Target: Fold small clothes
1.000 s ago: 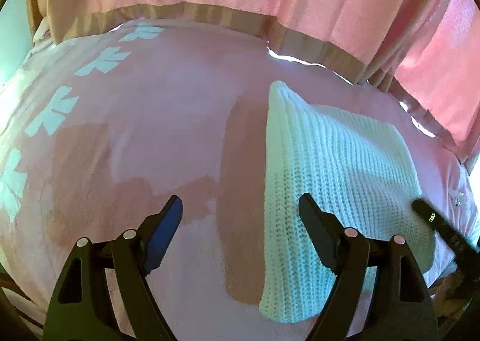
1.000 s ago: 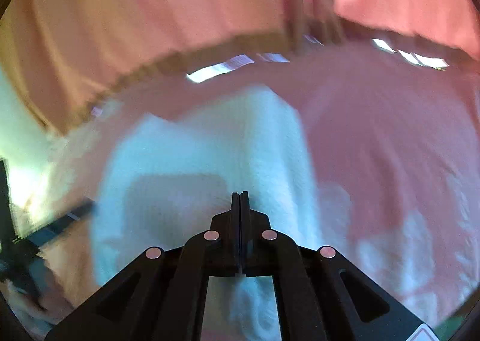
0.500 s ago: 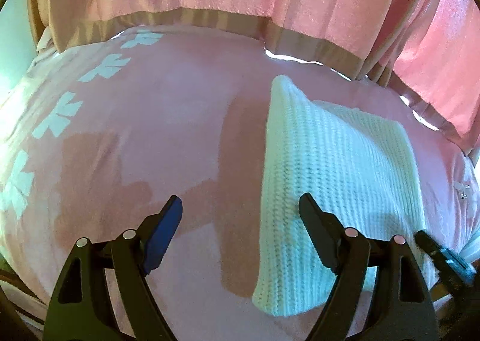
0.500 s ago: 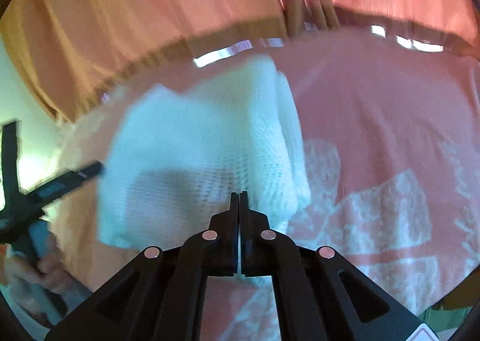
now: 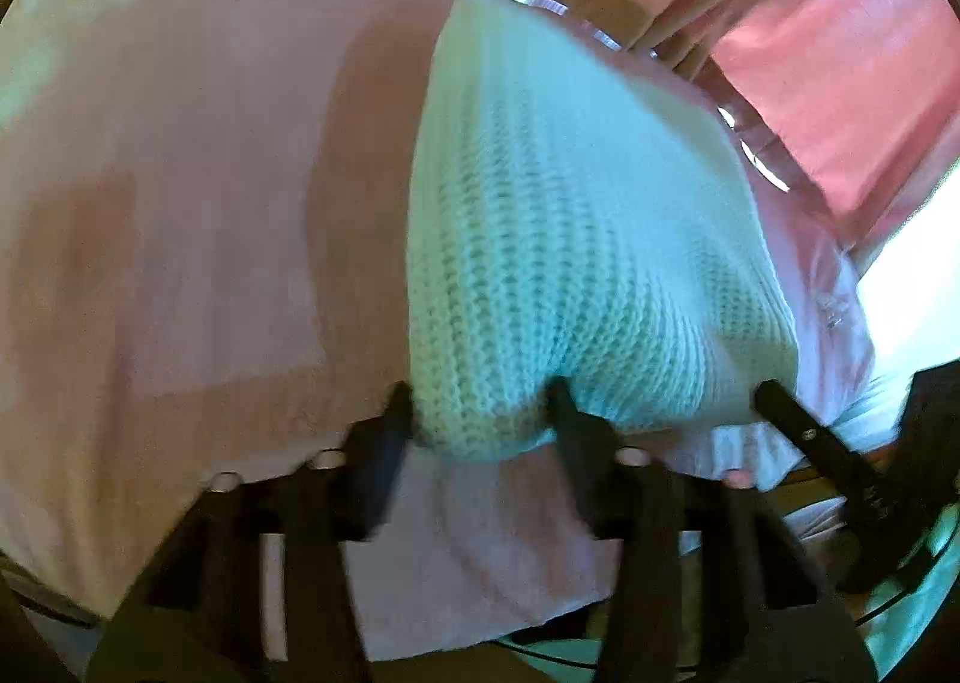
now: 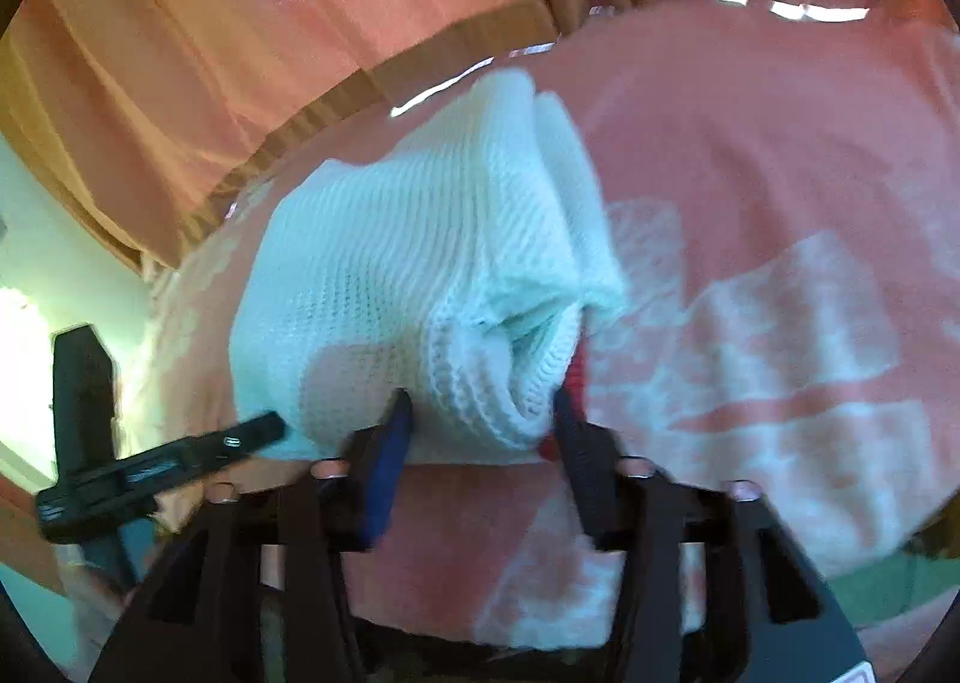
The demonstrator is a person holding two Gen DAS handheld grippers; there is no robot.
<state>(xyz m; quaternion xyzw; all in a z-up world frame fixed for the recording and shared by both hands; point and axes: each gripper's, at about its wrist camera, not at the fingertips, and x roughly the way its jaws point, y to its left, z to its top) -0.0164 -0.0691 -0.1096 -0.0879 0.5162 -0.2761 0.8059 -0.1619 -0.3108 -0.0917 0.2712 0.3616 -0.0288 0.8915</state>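
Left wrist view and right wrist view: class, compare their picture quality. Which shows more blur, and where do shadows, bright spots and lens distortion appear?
Left wrist view: more blurred overall, the left gripper smeared, the white knit garment softened; overexposed patch at the right edge. Right wrist view: sharper knit ribs, a shadow on the garment's near side, bright glare at the left edge. Both: fisheye curvature and dark corners.
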